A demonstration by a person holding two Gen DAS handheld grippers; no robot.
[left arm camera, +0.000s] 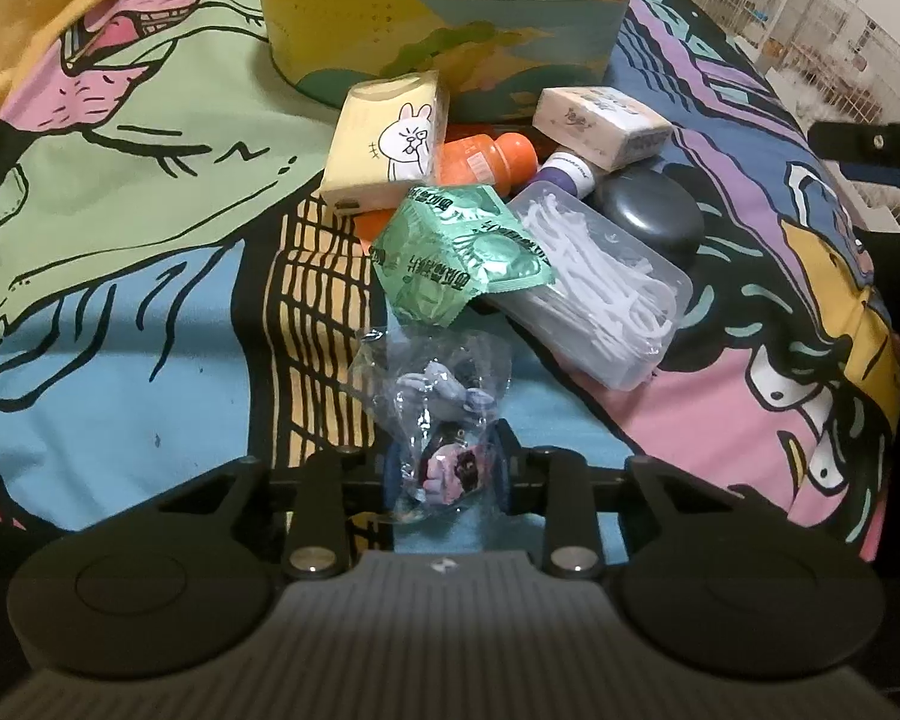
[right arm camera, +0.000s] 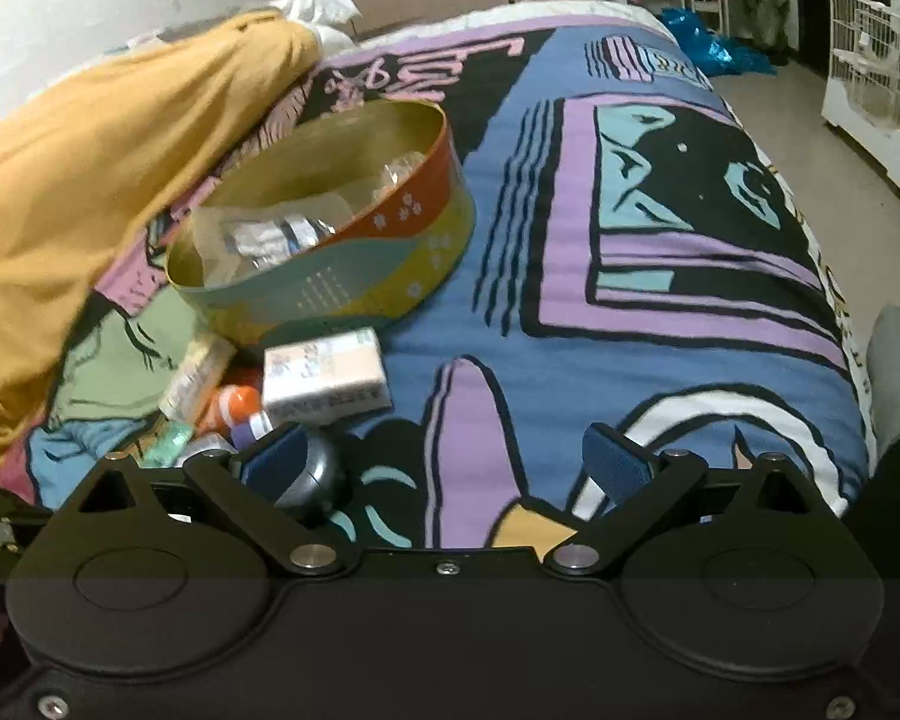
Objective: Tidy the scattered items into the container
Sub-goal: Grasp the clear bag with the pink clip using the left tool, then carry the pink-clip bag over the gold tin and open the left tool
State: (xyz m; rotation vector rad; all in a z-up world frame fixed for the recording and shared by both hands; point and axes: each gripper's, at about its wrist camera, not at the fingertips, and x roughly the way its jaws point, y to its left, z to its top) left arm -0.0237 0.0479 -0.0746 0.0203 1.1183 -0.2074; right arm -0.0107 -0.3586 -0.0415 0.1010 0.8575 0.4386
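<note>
My left gripper (left arm camera: 447, 468) is shut on a clear plastic bag with small purple toy figures (left arm camera: 444, 420), held just above the bedspread. Ahead lies a pile: a green foil packet (left arm camera: 459, 249), a yellow rabbit tissue pack (left arm camera: 390, 141), an orange bottle (left arm camera: 489, 159), a white tissue pack (left arm camera: 603, 126), a clear box of floss picks (left arm camera: 600, 282) and a dark round case (left arm camera: 654, 213). The oval tin (left arm camera: 450, 60) stands behind, holding clear packets. My right gripper (right arm camera: 444, 462) is open and empty; its left finger is beside the dark round case (right arm camera: 321, 474). The tin (right arm camera: 354, 276) is far left.
The items lie on a bed with a colourful cartoon blanket (right arm camera: 630, 240). A yellow cloth (right arm camera: 90, 192) is heaped beside the tin. White wire cages (right arm camera: 876, 78) stand on the floor to the right of the bed. A grey-socked foot (right arm camera: 897, 372) is at the bed's right edge.
</note>
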